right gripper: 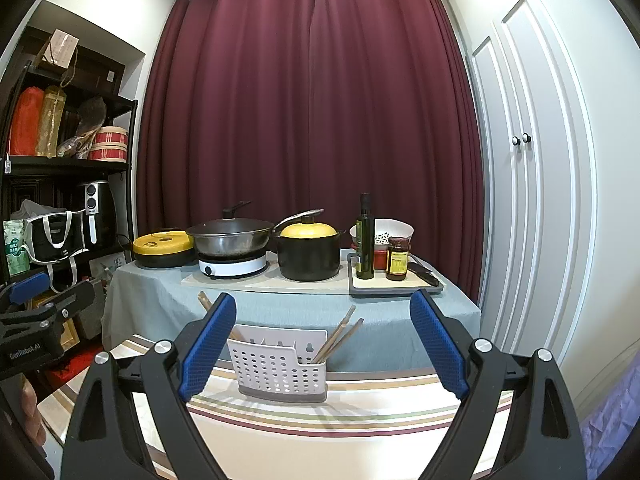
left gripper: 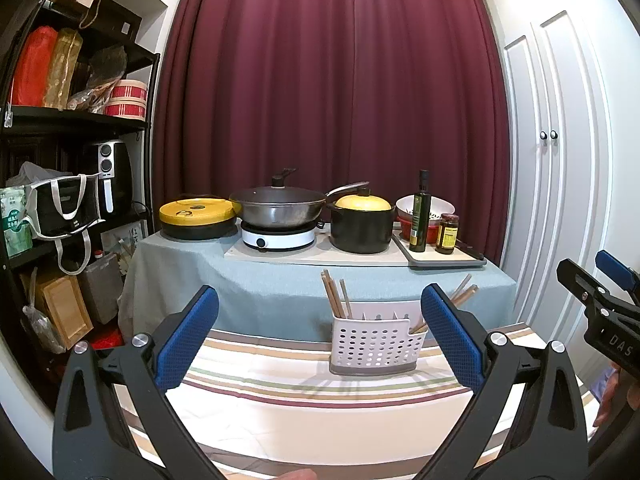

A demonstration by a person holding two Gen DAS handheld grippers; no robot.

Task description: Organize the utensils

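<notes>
A white perforated utensil caddy (left gripper: 374, 344) (right gripper: 280, 364) stands at the far edge of the striped tablecloth (left gripper: 304, 408) (right gripper: 340, 432). Wooden chopsticks (left gripper: 335, 294) (right gripper: 340, 334) lean out of its left and right compartments. My left gripper (left gripper: 320, 328) is open, hovering above the cloth short of the caddy, nothing between its blue pads. My right gripper (right gripper: 322, 338) is open too, equally empty, with the caddy framed between its fingers. Each gripper shows at the edge of the other's view.
Behind is a table under a blue-grey cloth (left gripper: 248, 280) carrying a yellow-lidded pan (left gripper: 196, 216), a wok on an induction hob (left gripper: 276, 220), a black pot (left gripper: 362, 224), an oil bottle (left gripper: 420, 212), a jar (left gripper: 447, 234) and bowls. Shelving (left gripper: 60, 120) stands left, white cupboard doors (left gripper: 560, 140) right.
</notes>
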